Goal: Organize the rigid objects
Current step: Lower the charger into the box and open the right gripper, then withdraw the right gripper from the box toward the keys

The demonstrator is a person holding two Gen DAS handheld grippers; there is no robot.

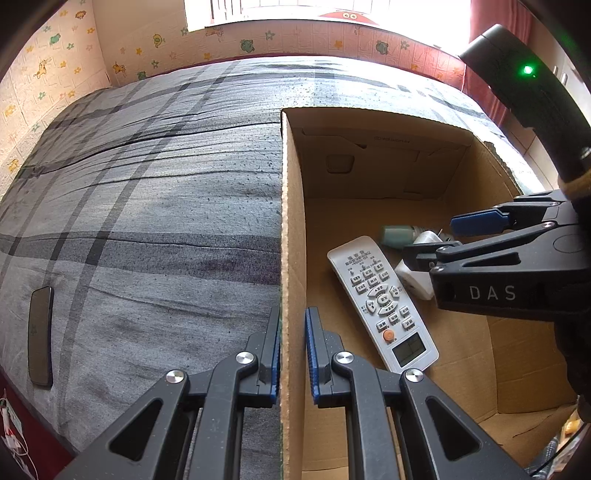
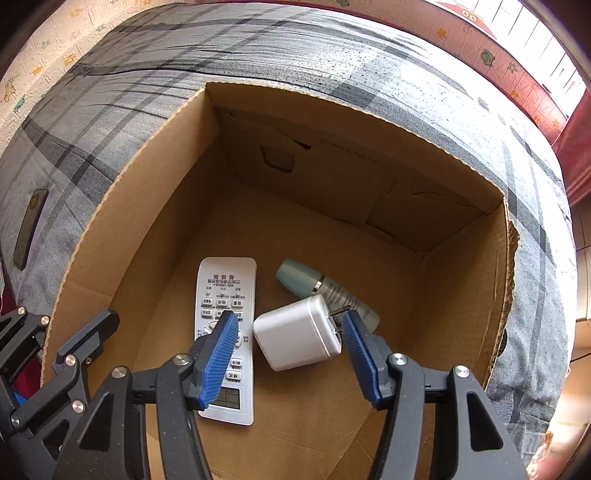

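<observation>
Lying on the brown cardboard box (image 2: 461, 295) floor, the white cube-shaped plug charger (image 2: 299, 332) points its prongs at the right tongs' (image 2: 290, 328) right pad, between wide-open pads; left tongs (image 1: 292, 354) clamp the box's left wall.

A bed (image 1: 147, 184) under a grey plaid cover (image 2: 332, 55) fills the space ahead of the claw. Beyond it stands a wall (image 1: 258, 40) of pale padded panels with cartoon animals and flowers. A bright window (image 1: 295, 11) glares above, a red curtain (image 1: 495, 18) at its right.
</observation>
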